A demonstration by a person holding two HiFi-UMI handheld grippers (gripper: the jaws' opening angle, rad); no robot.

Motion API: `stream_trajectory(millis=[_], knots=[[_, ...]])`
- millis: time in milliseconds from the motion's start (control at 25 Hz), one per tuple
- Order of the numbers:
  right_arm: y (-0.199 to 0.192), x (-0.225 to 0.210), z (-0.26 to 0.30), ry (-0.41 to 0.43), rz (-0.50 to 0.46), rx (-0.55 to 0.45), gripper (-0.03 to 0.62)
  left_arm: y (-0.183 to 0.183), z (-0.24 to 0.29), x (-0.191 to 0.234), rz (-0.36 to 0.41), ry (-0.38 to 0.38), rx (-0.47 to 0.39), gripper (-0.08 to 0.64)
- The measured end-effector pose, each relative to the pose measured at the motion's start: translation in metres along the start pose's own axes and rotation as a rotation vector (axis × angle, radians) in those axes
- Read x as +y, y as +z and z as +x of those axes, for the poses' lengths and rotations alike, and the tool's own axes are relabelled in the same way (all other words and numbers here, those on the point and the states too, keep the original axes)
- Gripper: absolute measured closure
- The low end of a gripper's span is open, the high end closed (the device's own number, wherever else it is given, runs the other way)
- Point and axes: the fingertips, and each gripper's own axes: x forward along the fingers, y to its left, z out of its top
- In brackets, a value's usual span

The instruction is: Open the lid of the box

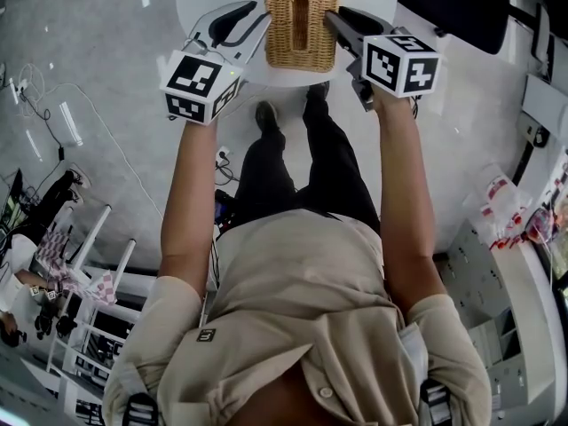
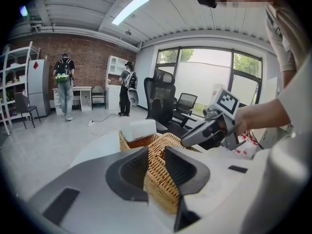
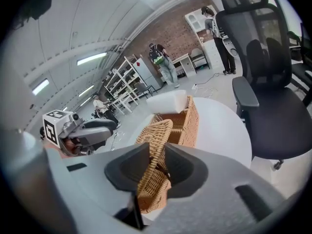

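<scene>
Box (image 1: 318,35), far end beyond frame

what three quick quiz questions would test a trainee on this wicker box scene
1. Fill in: the wicker box stands on a white round ____.
2. True or false: the lid lies flat and shut on the box.
3. Which hand-held gripper has the lid's edge between its jaws?
Key: 1 table. 2 false, it is tilted up. 3 the right hand-held gripper.
</scene>
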Motion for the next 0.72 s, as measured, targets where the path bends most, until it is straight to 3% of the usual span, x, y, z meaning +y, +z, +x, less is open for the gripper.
stream_trajectory(millis=[280,720], knots=[[0.016,0.018,-0.007,0.025,-0.016,-0.029,0.505,0.013,-0.008,-0.008,0.006,-0.028,-0.027,0.48],[0.037,0.053,-0.021,0.068,-0.061,-0.061,0.505,0.036,-0.025,-0.054,0.01,-0.136,-0.056,0.453]])
